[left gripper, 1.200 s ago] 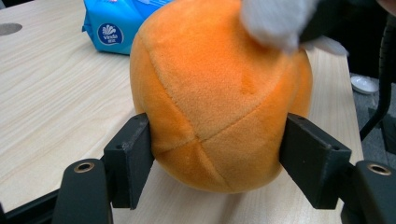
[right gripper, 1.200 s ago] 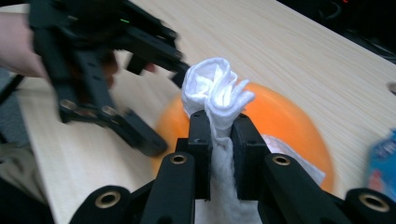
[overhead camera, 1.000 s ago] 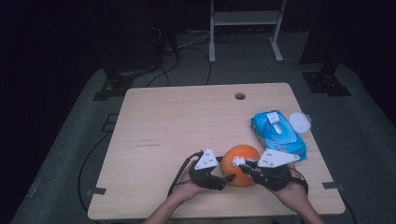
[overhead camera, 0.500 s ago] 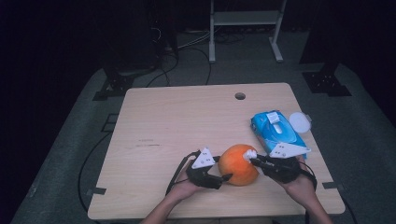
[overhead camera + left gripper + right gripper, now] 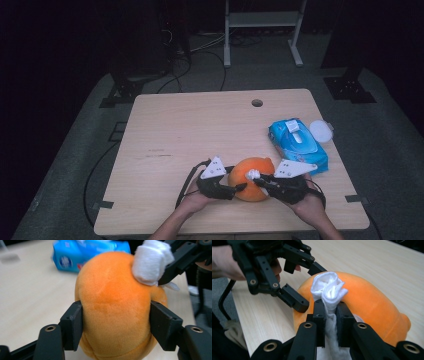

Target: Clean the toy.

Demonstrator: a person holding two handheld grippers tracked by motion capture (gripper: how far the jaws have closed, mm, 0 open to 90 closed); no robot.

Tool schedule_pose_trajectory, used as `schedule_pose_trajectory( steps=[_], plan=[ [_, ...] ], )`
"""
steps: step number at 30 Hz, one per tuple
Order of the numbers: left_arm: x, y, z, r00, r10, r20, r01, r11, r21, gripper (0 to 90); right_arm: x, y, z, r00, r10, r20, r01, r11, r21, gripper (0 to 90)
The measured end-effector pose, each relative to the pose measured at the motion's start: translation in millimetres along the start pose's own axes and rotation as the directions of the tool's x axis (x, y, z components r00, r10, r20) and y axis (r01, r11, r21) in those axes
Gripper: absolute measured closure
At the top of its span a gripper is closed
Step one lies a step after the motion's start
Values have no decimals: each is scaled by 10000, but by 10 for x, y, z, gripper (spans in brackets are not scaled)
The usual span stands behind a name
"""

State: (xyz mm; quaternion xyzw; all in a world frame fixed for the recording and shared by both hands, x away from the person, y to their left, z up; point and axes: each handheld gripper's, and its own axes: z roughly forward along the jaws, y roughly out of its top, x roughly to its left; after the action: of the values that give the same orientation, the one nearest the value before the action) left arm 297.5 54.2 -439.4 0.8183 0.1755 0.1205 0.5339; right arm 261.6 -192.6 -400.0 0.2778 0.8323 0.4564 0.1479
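An orange plush toy (image 5: 252, 186) lies near the table's front edge. My left gripper (image 5: 240, 187) comes at it from the left. Its jaws have just been closing, and now the pads (image 5: 72, 326) press into both sides of the plush (image 5: 115, 310). My right gripper (image 5: 257, 179) reaches in from the right, shut on a bunched white wipe (image 5: 328, 288) that stands up between its jaws (image 5: 329, 315). The wipe (image 5: 152, 261) rests against the plush's top. The left gripper (image 5: 309, 285) straddles the plush (image 5: 372, 305) in the right gripper view.
A blue pack of wet wipes (image 5: 298, 145) lies right of the plush, with a round white lid (image 5: 320, 131) beside it near the right edge. The wooden table (image 5: 200, 130) has a cable hole (image 5: 257, 103) at the back. Cables trail off the front left.
The right gripper carried the wipe to the right over the plush, then back left onto its top. The left hand has stayed at the plush's left side.
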Motion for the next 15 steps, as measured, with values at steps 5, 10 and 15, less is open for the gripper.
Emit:
schedule_pose_trajectory(
  steps=[5, 10, 15],
  plan=[
    [-57, -1, -22, 9862, 1626, -295, -1625, 9867, 75, 354, -42, 26, -56, 10000, 21, -35, -22, 9998, -183, 795],
    [-1, -41, -42, 9892, 1459, 130, -1458, 9893, -65, 289, -149, -8, -72, 9991, 301, 307, -295, 9994, -198, 795],
    [155, -45, -56, 9974, -468, 546, 487, 9982, -344, 96, -75, -38, -6, 10000, -35, -60, 37, 9996, 292, 794]
  ],
)
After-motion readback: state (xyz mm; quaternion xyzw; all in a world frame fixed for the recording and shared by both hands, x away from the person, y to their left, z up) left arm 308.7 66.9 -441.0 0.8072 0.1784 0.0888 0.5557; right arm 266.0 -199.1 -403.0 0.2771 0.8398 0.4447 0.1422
